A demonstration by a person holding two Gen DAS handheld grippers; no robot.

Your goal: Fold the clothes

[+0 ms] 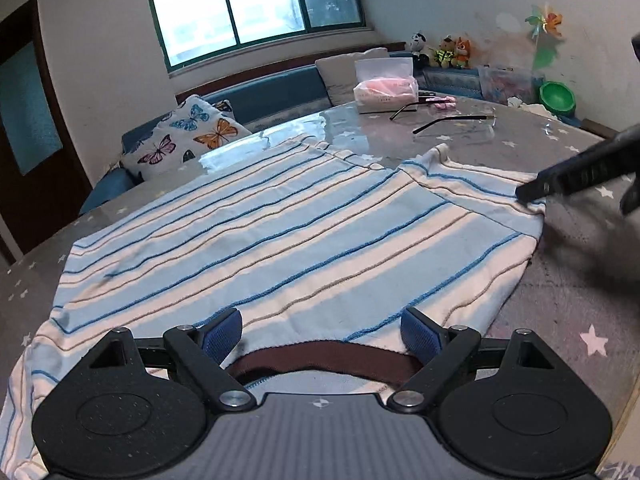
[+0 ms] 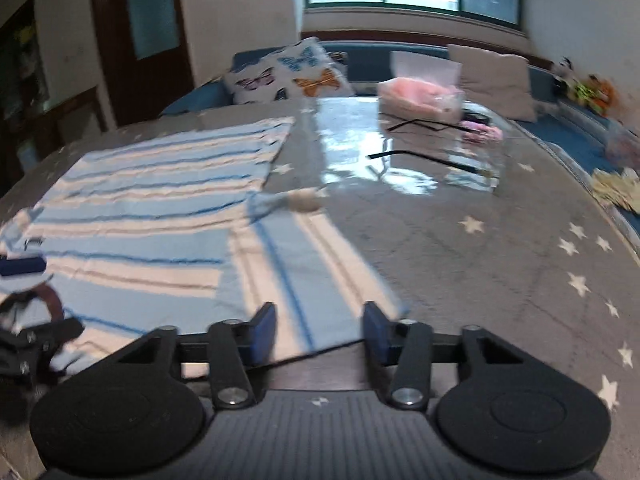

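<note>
A striped light-blue and white sweater (image 1: 280, 236) with a brown collar (image 1: 320, 356) lies flat on the grey star-patterned table (image 1: 580, 280). My left gripper (image 1: 322, 330) is open, its blue pads either side of the collar. In the right wrist view the sweater (image 2: 152, 216) fills the left half, with one sleeve (image 2: 304, 264) laid toward me. My right gripper (image 2: 320, 330) is open over the sleeve's end. Its black fingers (image 1: 576, 176) show in the left wrist view at the sleeve's edge. The left gripper (image 2: 24, 276) shows at that view's left edge.
Two pairs of glasses (image 1: 452, 122) and a pink tissue pack (image 1: 386, 90) lie on the far side of the table. A blue sofa with a butterfly cushion (image 1: 188, 136) stands behind. Toys and a green bowl (image 1: 556, 96) sit at the back right.
</note>
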